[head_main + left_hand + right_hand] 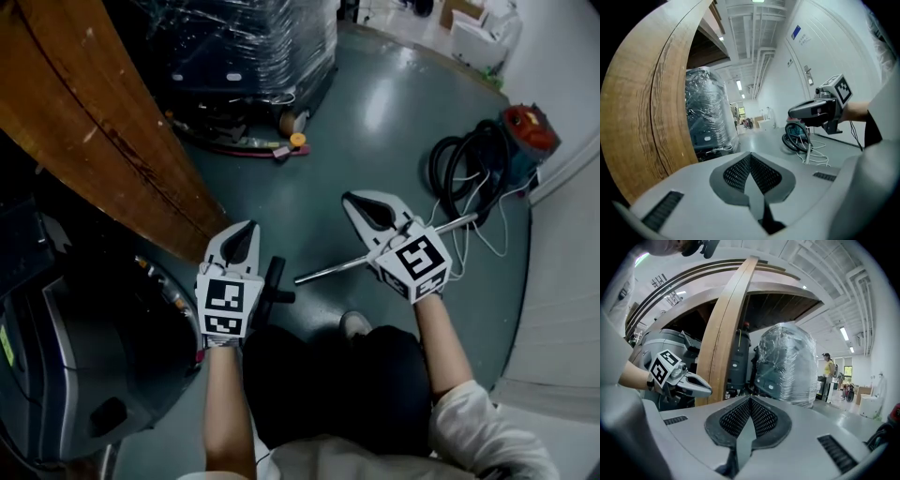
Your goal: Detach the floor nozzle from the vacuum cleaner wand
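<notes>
The metal wand (375, 255) lies on the grey floor, running from the hose side towards the person's legs. A black floor nozzle (272, 286) lies by its near end; I cannot tell whether the two are joined. My left gripper (249, 227) hangs above the nozzle, shut and empty, with its mesh pads (761, 174) pressed together. Over the wand, my right gripper (352, 199) is also shut with nothing in it, its pads (761, 418) closed. Each gripper shows in the other's view: the right gripper (806, 110) and the left gripper (696, 386).
The red and blue vacuum body (527, 131) with its coiled black hose (466, 161) and white cable sits at the right wall. A curved wooden panel (103, 122) rises at left beside a film-wrapped pallet (244, 56). A grey machine (84, 366) stands near left. A person (828, 366) stands far off.
</notes>
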Tool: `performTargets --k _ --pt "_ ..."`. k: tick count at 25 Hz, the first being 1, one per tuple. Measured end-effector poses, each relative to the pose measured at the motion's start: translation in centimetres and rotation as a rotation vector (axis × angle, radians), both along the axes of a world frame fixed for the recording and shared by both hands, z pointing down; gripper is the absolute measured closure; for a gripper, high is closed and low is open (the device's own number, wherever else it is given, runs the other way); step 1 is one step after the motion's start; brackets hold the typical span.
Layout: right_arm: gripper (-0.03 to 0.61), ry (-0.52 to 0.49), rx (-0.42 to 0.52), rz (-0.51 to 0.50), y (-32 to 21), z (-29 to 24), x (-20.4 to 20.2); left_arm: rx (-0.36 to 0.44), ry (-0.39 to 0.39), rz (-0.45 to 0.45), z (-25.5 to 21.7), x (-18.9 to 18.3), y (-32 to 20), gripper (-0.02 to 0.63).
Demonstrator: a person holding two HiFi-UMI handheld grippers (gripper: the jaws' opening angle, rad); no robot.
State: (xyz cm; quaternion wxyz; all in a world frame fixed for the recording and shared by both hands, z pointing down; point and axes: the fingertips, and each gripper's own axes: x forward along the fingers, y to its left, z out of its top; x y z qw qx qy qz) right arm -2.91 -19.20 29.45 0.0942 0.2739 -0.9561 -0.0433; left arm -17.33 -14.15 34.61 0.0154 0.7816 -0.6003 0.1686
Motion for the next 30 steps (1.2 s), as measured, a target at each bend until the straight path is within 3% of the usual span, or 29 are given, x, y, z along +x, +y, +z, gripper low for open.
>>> performTargets --k 13,30 --pt "0.551 -0.03 0.102 0.003 2.3 -7.6 0.2 0.147 -0.039 0.014 -9.5 2.8 2.1 0.612" --pt "0.551 -0.023 0.109 0.03 2.6 -7.6 1.4 0.153 -0.07 0.015 -10.0 3.4 3.1 0.612"
